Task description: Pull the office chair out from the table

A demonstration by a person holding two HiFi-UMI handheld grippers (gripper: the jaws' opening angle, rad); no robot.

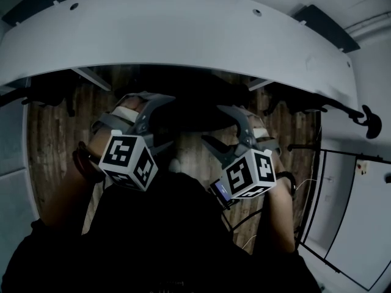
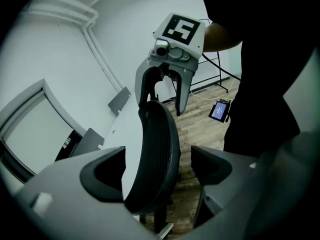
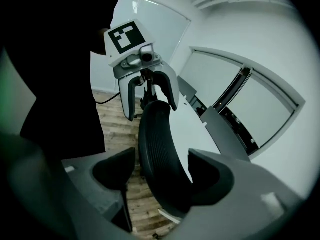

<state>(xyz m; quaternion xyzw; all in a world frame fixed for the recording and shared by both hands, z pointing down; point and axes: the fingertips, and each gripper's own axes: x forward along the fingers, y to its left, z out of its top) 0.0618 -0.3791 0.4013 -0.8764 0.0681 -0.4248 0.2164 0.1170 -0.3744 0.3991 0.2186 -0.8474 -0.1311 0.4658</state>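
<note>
Left gripper view, read with the right gripper view and head view: the left gripper (image 2: 160, 173) stands with its jaws wide apart, straddling the top edge of the black curved mesh office-chair backrest (image 2: 156, 134). Its pads are clear of the backrest on both sides, so nothing is held. The right gripper (image 3: 163, 176) stands likewise, spread wide astride the same edge further along and gripping nothing. We see the chair close against the white curved-edged table (image 1: 183, 35), its back just beside the rim, over a brown wood-plank floor (image 1: 55, 139); we judge it not yet pulled out. To do this step well, we would seat both grippers deep over the backrest and close them evenly on its rigid rim rather than on the yielding mesh. We would then draw straight back toward the person with both hands together, so that the chair rolls without swivelling or catching the table.
</note>
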